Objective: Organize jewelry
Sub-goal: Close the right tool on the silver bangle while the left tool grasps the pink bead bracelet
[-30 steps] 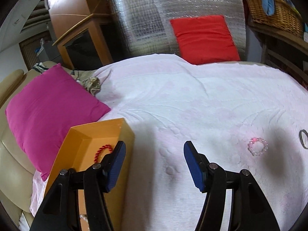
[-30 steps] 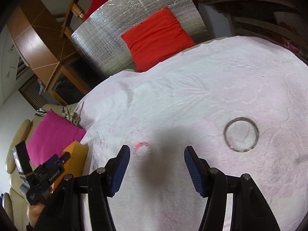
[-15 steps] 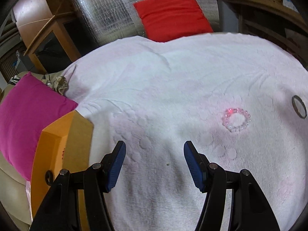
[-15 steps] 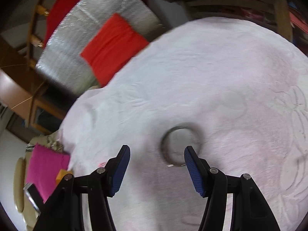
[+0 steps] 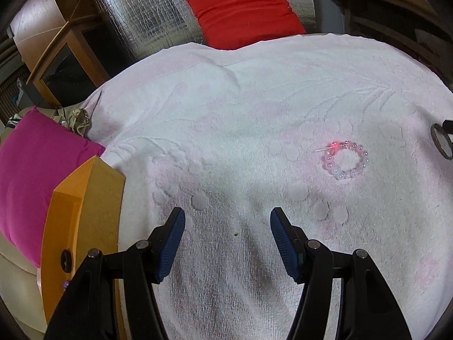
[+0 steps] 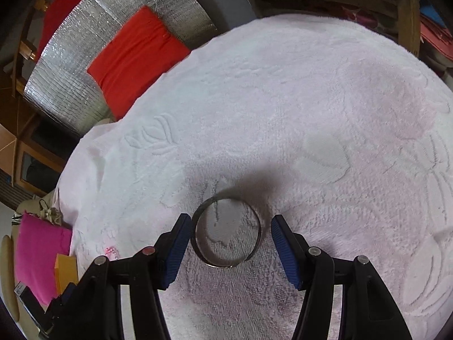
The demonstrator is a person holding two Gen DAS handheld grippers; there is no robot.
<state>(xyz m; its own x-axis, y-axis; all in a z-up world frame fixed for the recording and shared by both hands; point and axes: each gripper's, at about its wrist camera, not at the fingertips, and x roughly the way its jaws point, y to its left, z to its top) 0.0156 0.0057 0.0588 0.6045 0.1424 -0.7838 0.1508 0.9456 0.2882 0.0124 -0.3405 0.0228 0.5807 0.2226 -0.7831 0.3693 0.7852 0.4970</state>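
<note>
- At the left edge of the white towel, the orange box is sitting against the magenta cushion; from this angle you are seeing mostly its outer wall, and only a small pale bead is showing low inside, so the rest of its contents cannot be told.
- You are holding the left gripper spread wide over bare towel, nothing between its blue pads.
- The pink bead bracelet is lying flat on the towel, ahead and to the right of the left gripper, apart from it; a red glint is showing on its upper beads.
- The silver bangle is lying flat on the towel directly between the right gripper fingers.
- You are holding the right gripper open around the bangle: the left pad is sitting just beside the rim, the right pad is standing off with a small gap.
- In the left wrist view the bangle is showing at the far right edge, beyond the bracelet.
- A red cushion is leaning on silver foil sheeting beyond the towel.
</note>
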